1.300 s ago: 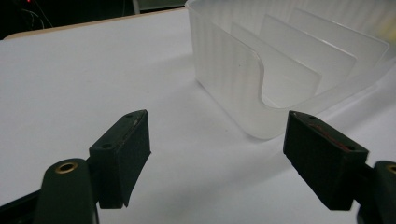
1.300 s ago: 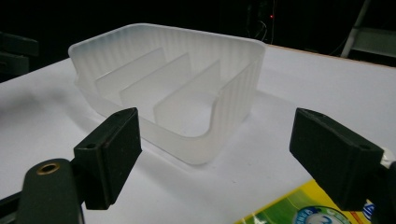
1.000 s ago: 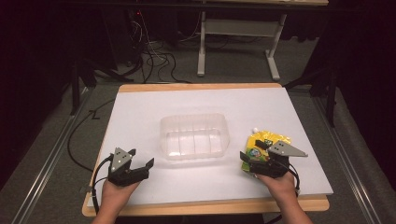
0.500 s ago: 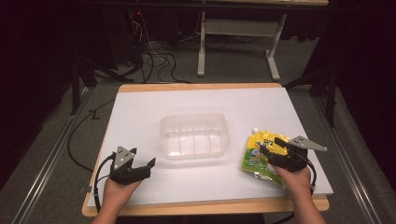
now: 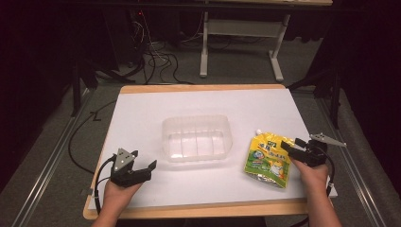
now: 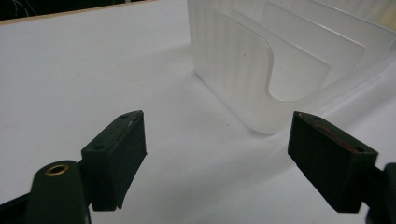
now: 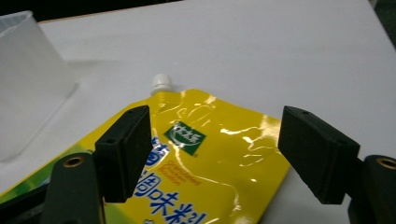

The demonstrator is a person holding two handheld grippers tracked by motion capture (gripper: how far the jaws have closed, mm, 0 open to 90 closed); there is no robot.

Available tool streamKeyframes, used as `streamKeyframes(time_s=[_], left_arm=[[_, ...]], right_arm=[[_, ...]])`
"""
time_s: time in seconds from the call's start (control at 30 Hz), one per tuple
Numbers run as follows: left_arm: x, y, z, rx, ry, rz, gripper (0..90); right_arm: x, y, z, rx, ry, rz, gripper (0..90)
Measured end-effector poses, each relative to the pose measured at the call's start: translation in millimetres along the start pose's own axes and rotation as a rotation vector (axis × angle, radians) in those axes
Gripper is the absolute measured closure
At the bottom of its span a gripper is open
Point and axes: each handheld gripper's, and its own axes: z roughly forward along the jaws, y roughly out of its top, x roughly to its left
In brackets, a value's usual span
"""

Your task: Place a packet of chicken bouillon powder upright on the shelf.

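From the high view, my right gripper [image 5: 289, 147] sits at the lower right of the frame, its tips over the right edge of the yellow pouch [image 5: 267, 160], which lies flat on the white bench [image 5: 142, 113]. The clear plastic bin [image 5: 197, 137] stands in the middle of the frame, apart from the pouch and with nothing in it. My left gripper [image 5: 142, 171] rests at the lower left, fingers spread, holding nothing.

In the left gripper view, my fingers [image 6: 116, 156] stand wide apart over bare bench, with the bin's corner [image 6: 261, 70] at the upper right, untouched.

In the right gripper view, my fingers [image 7: 123, 149] have just been closing a little, but a wide gap remains, and the pouch [image 7: 210, 158] lies below and between them, its white cap [image 7: 162, 82] pointing toward the top of the frame. The pads do not press on it.

I judge the work barely begun: the pouch is not yet grasped, and lifting it and setting it in the bin both remain.
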Motion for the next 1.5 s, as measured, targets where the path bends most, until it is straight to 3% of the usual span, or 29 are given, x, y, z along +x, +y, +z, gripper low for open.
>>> streamKeyframes(time_s=[0.2,0.4,0.73,1.0,1.2,1.23,1.37,1.5], left_arm=[[1.5,-3.8,-5.3,0.005,0.006,0.008,19.9],[4.9,-7.5,-11.6,0.005,0.016,-0.002,19.9],[1.2,-9.6,-13.7,0.008,0.01,0.013,19.9],[-1.1,-9.2,-14.4,0.004,0.002,0.014,19.9],[-1.9,-8.3,-13.2,0.005,0.001,0.021,19.9],[-1.7,-8.2,-12.2,0.006,0.001,0.018,19.9],[-2.1,-8.3,-10.0,0.01,-0.004,0.018,19.9],[-4.7,-7.8,-8.8,0.012,-0.011,0.028,19.9]], right_arm=[[-13.1,5.0,6.4,0.004,-0.018,0.052,31.1],[-25.4,6.9,20.8,0.063,-0.019,0.121,33.0],[-34.2,5.4,31.0,0.131,0.021,0.192,36.5],[-36.2,4.4,29.4,0.122,0.046,0.211,42.0],[-36.2,2.7,19.8,0.056,0.1,0.208,49.3],[-33.9,3.2,15.6,0.041,0.132,0.206,53.3],[-28.2,3.5,12.2,0.038,0.152,0.178,55.1],[-30.6,0.3,13.0,0.062,0.156,0.194,56.9]])
